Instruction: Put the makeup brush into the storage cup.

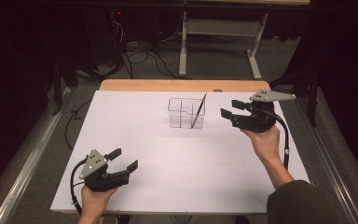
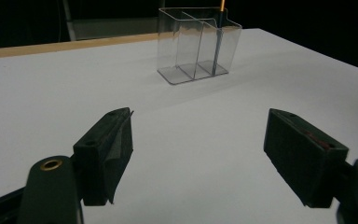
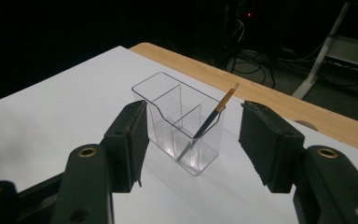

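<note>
fingers point(image 3: 130, 140) of right gripper point(image 1: 229, 108) parted, beside organizer point(image 1: 186, 112) edge.

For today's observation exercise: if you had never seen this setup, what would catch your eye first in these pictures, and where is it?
First, the clear plastic organiser standing alone near the far middle of the white table, with a thin brush leaning in its right-hand compartment. Next, the right tool held just to the organiser's right, jaws open toward it and holding nothing. The left tool sits open at the near left corner.
</note>
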A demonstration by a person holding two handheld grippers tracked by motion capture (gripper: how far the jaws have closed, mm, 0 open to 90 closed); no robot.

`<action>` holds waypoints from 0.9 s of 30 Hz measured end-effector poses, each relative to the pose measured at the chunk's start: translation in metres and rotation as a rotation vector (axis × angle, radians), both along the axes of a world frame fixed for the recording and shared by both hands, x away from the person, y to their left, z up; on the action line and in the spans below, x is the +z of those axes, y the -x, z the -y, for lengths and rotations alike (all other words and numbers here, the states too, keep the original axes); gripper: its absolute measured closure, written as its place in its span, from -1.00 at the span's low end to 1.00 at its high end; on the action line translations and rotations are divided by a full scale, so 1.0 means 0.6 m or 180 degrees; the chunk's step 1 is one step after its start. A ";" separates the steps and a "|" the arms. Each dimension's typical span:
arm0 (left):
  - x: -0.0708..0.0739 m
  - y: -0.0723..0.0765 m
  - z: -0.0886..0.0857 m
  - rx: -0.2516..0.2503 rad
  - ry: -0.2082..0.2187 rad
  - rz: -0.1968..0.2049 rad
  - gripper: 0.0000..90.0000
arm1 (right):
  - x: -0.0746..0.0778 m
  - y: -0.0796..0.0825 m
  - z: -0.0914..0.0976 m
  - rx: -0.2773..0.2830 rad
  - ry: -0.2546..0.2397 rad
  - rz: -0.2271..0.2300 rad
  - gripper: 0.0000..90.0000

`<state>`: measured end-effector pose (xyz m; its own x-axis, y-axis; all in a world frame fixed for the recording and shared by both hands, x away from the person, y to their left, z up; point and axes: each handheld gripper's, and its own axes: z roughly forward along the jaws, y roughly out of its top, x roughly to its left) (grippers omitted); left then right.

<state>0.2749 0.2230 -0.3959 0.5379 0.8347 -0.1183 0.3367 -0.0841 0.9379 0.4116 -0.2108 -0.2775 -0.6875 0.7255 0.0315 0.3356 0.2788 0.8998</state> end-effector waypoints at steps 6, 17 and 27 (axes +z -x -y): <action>0.000 0.001 0.000 0.0004 0.0006 0.0005 -0.47 | -0.002 0.006 0.008 -0.0020 -0.0043 -0.0002 -0.02; 0.000 0.000 -0.001 0.0011 -0.0005 -0.0002 -0.48 | -0.005 0.017 0.024 -0.0029 -0.0077 0.0017 -0.02; -0.001 -0.001 0.000 -0.0001 -0.0008 -0.0023 -0.48 | -0.005 0.030 0.040 -0.0026 -0.0080 0.0043 -0.02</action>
<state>0.2753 0.2229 -0.3965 0.5372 0.8349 -0.1200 0.3435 -0.0865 0.9352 0.3935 -0.2351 -0.2804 -0.6819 0.7303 0.0407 0.3256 0.2534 0.9109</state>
